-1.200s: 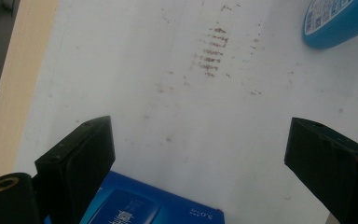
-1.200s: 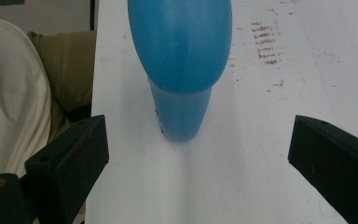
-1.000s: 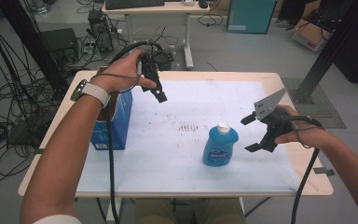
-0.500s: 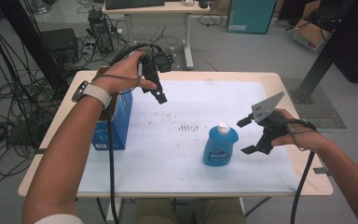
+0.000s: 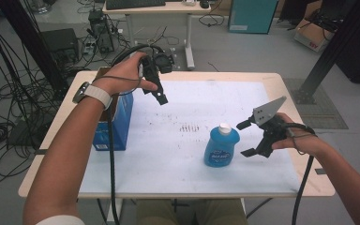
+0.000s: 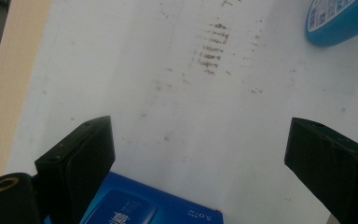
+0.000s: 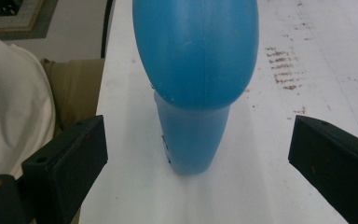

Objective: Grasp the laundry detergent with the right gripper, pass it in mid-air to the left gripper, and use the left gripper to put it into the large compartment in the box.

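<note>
Right hand-held gripper [image 5: 246, 138] has edged a little closer to the blue bottle [image 5: 221, 146] than a second ago, its jaws still spread wide with nothing between the pads; the bottle stands just left of it, not touched. Left hand-held gripper [image 5: 160, 95] has kept its place, held above the far left part of the table [image 5: 286, 84] over the blue box [image 5: 117, 123], jaws also wide apart and empty.

The bottle is smooth, glossy blue plastic, flat-sided with rounded shoulders, a white cap and a printed label on its near face; it stands upright on the near middle of the table, right of centre. In the right gripper view its rounded body sits centred between the two black, blocky, matte jaws. The box is printed cardboard, upright at the left edge. A white sheet [image 5: 178, 154] with brownish scuff marks [image 5: 190, 127] covers the pale wooden top
</note>
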`<act>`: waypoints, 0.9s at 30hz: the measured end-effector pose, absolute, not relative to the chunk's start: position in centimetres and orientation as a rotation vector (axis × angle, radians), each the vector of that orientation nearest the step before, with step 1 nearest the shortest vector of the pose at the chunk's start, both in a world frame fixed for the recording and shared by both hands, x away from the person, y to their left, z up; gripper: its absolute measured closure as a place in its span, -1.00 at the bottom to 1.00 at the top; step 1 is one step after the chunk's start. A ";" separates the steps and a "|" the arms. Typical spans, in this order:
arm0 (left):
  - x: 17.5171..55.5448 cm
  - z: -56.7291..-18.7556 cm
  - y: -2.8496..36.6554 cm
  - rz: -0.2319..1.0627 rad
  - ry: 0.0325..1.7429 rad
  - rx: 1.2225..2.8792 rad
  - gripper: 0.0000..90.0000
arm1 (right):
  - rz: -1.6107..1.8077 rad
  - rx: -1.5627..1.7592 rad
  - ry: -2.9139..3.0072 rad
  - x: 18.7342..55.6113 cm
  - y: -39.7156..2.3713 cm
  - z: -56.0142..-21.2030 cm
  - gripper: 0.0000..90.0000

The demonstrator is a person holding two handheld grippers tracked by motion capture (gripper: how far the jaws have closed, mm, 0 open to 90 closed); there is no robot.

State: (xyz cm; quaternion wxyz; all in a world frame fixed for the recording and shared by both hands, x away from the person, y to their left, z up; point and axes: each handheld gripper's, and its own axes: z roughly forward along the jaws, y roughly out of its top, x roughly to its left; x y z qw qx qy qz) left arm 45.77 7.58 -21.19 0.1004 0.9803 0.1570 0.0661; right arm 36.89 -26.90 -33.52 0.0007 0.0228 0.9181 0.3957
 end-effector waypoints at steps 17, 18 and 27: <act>45.7 -21.2 7.6 0.201 0.461 2.907 -0.80 | 1.299 0.060 2.857 37.0 -26.7 -34.2 -0.94; 45.6 -21.3 7.6 0.205 0.474 2.895 -0.80 | 1.295 0.059 2.859 37.0 -26.7 -34.2 -0.94; 45.6 -21.4 7.7 0.190 0.487 2.893 -0.80 | 1.283 0.067 2.867 37.1 -26.7 -34.3 -0.93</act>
